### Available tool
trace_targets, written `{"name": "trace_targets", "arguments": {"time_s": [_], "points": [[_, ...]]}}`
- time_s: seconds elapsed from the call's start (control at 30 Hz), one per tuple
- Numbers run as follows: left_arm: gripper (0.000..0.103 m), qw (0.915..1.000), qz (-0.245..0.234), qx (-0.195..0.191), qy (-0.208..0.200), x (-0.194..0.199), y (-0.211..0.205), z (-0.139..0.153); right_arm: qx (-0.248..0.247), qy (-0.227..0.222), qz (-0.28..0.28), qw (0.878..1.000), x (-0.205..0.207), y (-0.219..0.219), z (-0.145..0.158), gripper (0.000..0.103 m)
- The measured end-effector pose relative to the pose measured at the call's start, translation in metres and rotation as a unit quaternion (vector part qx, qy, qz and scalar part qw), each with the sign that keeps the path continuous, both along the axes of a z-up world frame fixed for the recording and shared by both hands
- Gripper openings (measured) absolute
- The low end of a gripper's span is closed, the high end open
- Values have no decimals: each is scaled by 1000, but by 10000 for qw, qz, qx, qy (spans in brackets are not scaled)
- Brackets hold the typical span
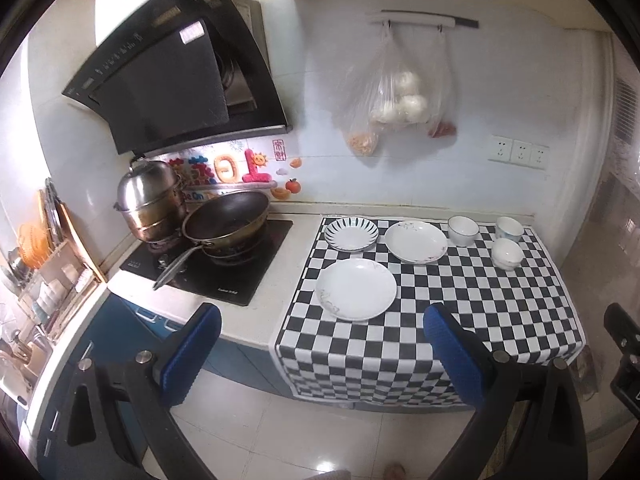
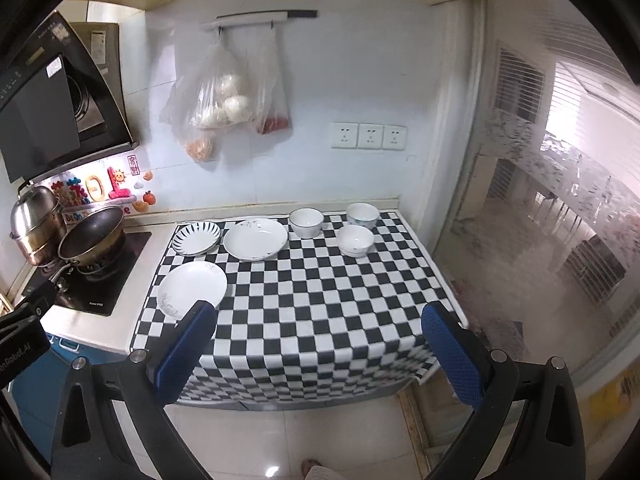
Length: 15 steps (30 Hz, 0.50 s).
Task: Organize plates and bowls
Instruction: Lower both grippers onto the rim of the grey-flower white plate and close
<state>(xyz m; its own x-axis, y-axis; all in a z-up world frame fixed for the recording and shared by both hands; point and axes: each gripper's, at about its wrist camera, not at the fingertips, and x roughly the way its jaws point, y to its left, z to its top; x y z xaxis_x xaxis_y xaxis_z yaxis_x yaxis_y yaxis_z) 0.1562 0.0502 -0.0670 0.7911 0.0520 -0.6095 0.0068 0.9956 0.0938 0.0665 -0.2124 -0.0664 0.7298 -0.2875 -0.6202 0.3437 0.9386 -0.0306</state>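
Both claws, left claw (image 1: 320, 356) and right claw (image 2: 320, 354), gape empty, short of the tabletop (image 1: 256, 320); gripping a plate (image 1: 356, 289) could drag the checked cloth (image 1: 460, 320), toppling bowls (image 1: 463, 230).

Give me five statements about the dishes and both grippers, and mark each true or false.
1. Three plates lie on the checkered cloth. True.
2. The striped plate is stacked on a white plate. False: it lies alone, beside the white plate.
3. Three bowls stand at the far right of the cloth. True.
4. The left gripper holds a bowl. False: it is open, empty.
5. The right gripper is open, short of the counter. True.
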Motion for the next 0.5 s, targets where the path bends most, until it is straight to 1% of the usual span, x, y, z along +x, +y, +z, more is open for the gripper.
{"name": "trace_targets", "arguments": {"time_s": [0.1,0.17,0.23,0.33,0.5], "points": [[103,10000,22,48,39,32,-3,-12,-12,93,95,9999,40,2,-13,103],[103,9999,75,68,30,58,-5,-21,2,152,186,9997,72,2,-25,103],[103,9999,124,51,107,82,-6,-29,35,255,301,9992,108,2,-41,103],[103,9994,223,76,249,122,-10,-44,85,424,468,9980,160,2,-64,103],[103,9976,324,112,608,192,-18,-70,240,803,777,9934,248,4,-108,103]]}}
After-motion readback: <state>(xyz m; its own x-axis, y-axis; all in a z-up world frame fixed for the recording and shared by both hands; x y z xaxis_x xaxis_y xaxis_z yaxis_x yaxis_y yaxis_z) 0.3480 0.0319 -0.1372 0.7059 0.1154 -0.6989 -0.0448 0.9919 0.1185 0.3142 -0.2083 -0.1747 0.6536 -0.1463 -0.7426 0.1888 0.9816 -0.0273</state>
